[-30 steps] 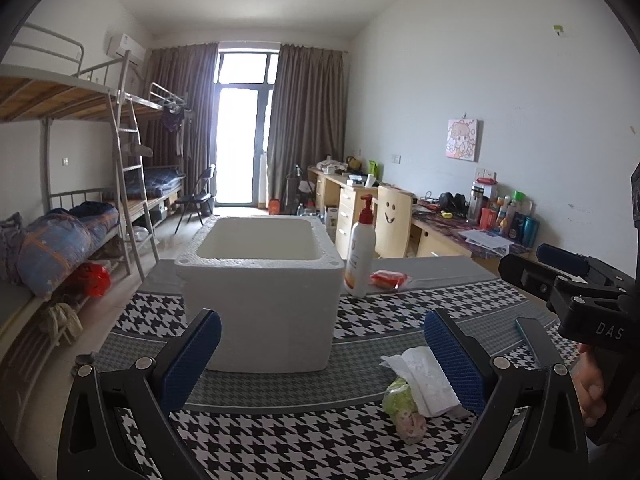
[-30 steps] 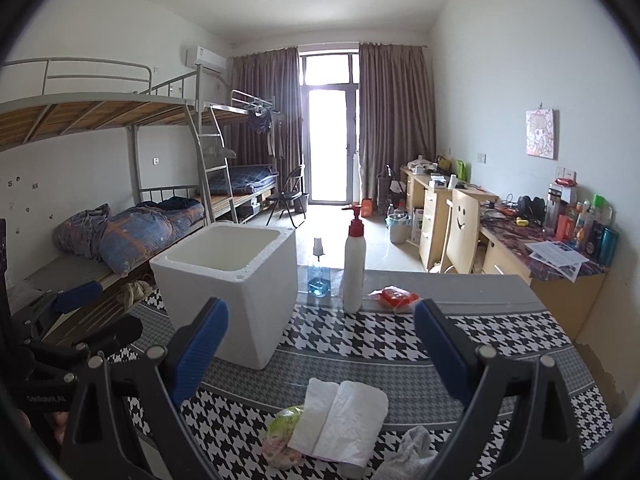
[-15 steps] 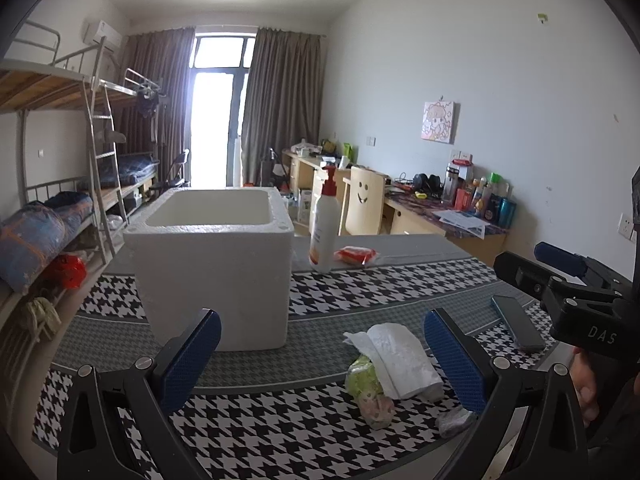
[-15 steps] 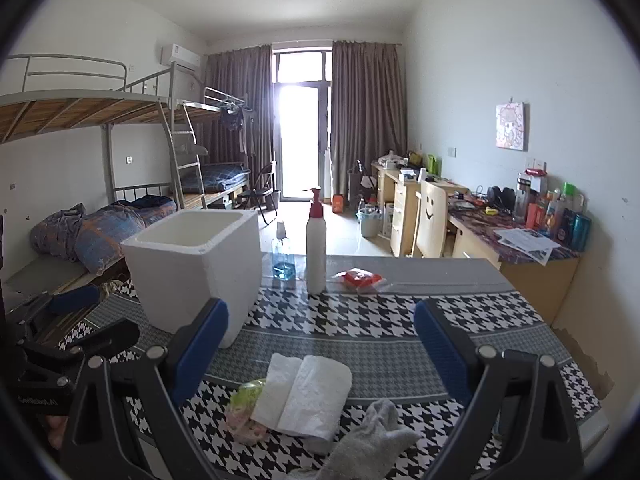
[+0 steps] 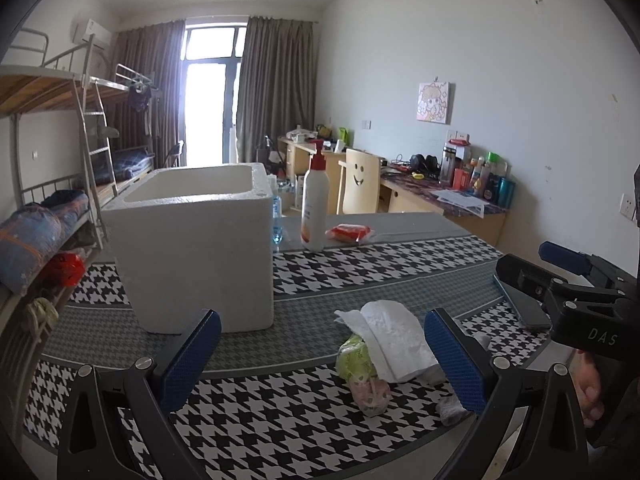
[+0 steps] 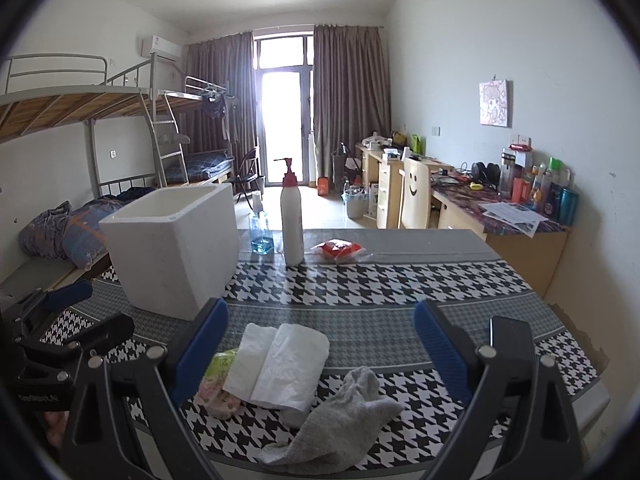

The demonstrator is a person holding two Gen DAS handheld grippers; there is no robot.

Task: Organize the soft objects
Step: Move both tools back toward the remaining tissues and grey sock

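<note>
A white foam box stands open on the houndstooth tablecloth. In front of it lie a folded white paper towel, a green and pink soft item partly under the towel, and a grey sock. My left gripper is open and empty, above the table just left of the pile. My right gripper is open and empty, above the towel and sock. Each gripper also shows in the other's view.
A white pump bottle with a red top, a small blue-liquid bottle and a red packet stand behind the box. A dark phone lies at the right. Bunk beds left, desks right.
Both grippers have drawn back and shifted; the pile now sits more between the fingers, and the grey sock has come fully into the right wrist view. Both stay open.
</note>
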